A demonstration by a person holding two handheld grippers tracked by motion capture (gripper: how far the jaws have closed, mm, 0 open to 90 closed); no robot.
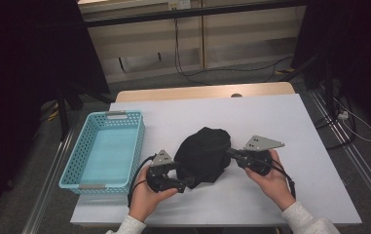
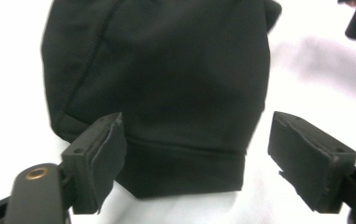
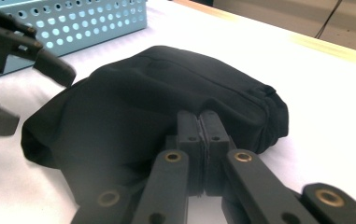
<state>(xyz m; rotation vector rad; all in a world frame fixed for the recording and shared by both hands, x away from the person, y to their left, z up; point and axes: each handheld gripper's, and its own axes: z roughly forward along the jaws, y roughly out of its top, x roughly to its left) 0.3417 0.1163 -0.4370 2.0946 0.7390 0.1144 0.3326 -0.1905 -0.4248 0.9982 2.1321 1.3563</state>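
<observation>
The fingers [image 3: 199,135] of the right gripper [image 1: 232,154] are pressing flat together, with almost no gap, on the near edge of a black cloth [image 1: 203,155]; they seem to be pinching a thin fold of it, though the fold itself is hard to see between the pads. The fingers [image 2: 102,154] of the left gripper [image 1: 189,183] are standing wide apart, one on each side of the hemmed end of the cloth, and neither pad is touching the fabric. The cloth is lying bunched in the middle of the white bench [image 1: 290,126], between the two hands, and a light blue basket [image 1: 106,148] is standing just beside it on the person's left, with nothing inside. I judge that the step in hand is taking hold of the cloth with both grippers: one side is already held, the other is not yet gripped. The next move is probably asking the left fingers to go a little forward over the hem and close on it, low enough to catch the fabric.
</observation>
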